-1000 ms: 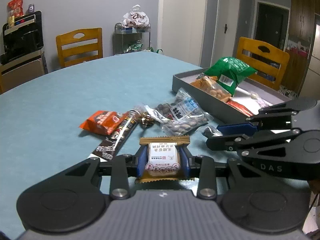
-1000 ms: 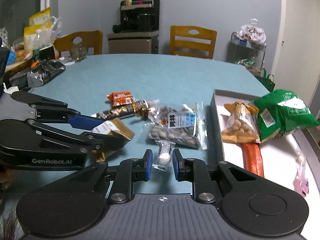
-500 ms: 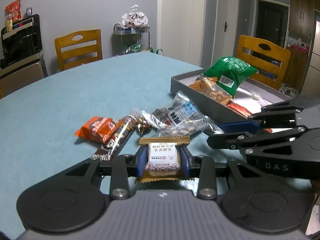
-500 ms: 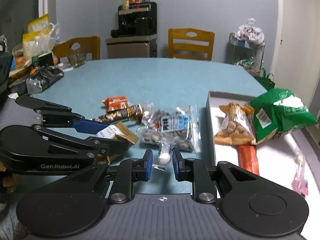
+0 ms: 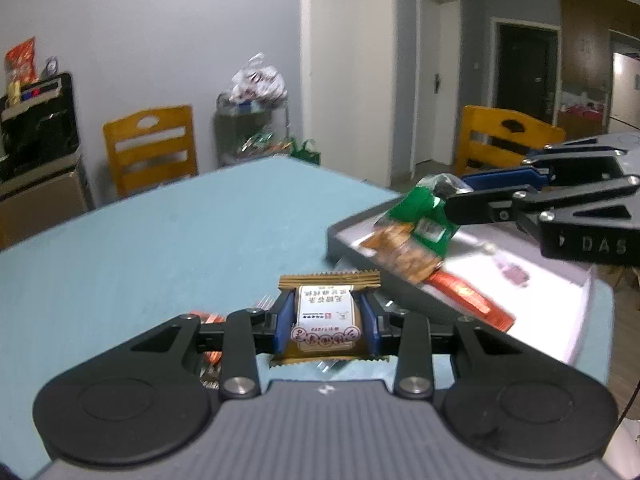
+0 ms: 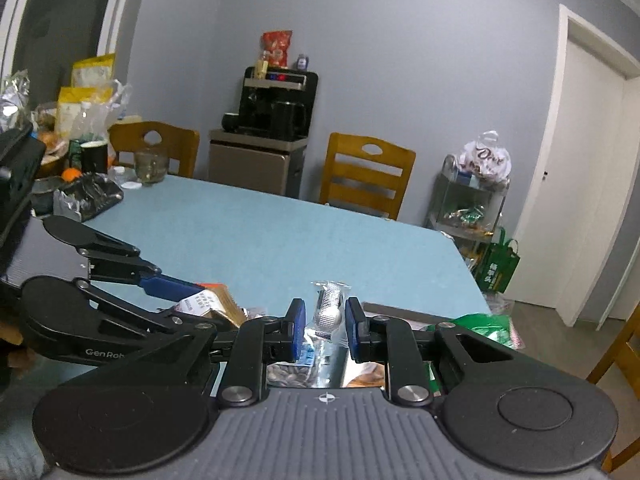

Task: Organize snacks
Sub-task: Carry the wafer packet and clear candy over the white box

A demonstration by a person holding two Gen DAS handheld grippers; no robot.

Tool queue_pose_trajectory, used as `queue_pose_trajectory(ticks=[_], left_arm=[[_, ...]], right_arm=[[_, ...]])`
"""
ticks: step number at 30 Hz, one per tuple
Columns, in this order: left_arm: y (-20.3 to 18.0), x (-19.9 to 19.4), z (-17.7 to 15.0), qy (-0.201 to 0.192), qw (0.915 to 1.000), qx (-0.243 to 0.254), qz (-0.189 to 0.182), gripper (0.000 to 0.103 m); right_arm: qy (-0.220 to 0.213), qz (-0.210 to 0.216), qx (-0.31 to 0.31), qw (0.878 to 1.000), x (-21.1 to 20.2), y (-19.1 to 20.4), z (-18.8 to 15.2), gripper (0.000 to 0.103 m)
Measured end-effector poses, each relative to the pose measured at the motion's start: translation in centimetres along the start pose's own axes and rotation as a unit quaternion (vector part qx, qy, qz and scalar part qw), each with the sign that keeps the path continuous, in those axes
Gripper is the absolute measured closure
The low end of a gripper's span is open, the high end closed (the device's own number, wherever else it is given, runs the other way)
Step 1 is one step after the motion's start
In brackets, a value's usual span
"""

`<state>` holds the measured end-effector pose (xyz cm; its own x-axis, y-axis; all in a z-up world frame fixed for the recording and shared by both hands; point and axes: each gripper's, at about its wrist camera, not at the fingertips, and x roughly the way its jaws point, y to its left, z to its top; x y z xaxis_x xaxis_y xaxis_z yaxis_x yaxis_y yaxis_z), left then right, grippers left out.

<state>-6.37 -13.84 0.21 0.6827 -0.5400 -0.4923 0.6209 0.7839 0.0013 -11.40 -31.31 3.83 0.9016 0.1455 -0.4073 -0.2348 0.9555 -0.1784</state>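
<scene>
My left gripper [image 5: 326,322] is shut on a gold-wrapped cake with a white label [image 5: 327,316], held above the blue table. My right gripper [image 6: 325,326] is shut on a small clear-wrapped candy [image 6: 330,309], also lifted. In the left wrist view the right gripper [image 5: 454,196] hangs over the grey tray [image 5: 340,236], which holds a green bag [image 5: 424,212], a peanut packet [image 5: 404,254] and a red stick snack [image 5: 468,300]. The right wrist view shows the left gripper [image 6: 208,306] at lower left with the cake [image 6: 210,304].
A seed packet [image 6: 292,368] and an orange wrapper [image 5: 204,318] lie on the table [image 5: 160,240] below the grippers, mostly hidden. Wooden chairs [image 5: 150,148] stand round the table. Cluttered bags and a dark tray [image 6: 88,196] sit at its far left corner.
Both grippers have risen off the table with their snacks still held. The loose snacks have dropped low in both views, and the tray now lies under the right gripper.
</scene>
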Motion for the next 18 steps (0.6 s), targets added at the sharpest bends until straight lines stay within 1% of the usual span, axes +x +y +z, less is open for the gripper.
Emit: queue_pose_trajectory(ticks=[2, 5, 9, 13, 18], left_arm=[[-0.7, -0.4, 0.8, -0.009, 0.9999, 0.007, -0.011, 0.069], [-1.9, -0.8, 1.9, -0.02, 0.9992, 0.019, -0.03, 0.069], [-4.1, -0.7, 3.0, -0.027, 0.9971, 0.035, -0.062, 0.069], [-6.8, 0.2, 3.3, -0.025, 0.9943, 0.053, -0.089, 0.069], [-10.1, 2.7, 2.9, -0.003, 0.9902, 0.075, -0.118, 0.069]], right_arm=[[0.001, 0.0, 0.007, 1.0, -1.0, -1.0, 0.4, 0.08], [-0.001, -0.02, 0.007, 1.0, -2.4, -2.3, 0.5, 0.08], [0.0, -0.046, 0.02, 0.999, -4.0, -4.2, -0.2, 0.08], [0.015, -0.073, 0.042, 0.996, -4.7, -6.5, -2.0, 0.08], [0.051, -0.089, 0.08, 0.991, -4.3, -8.9, -5.0, 0.08]])
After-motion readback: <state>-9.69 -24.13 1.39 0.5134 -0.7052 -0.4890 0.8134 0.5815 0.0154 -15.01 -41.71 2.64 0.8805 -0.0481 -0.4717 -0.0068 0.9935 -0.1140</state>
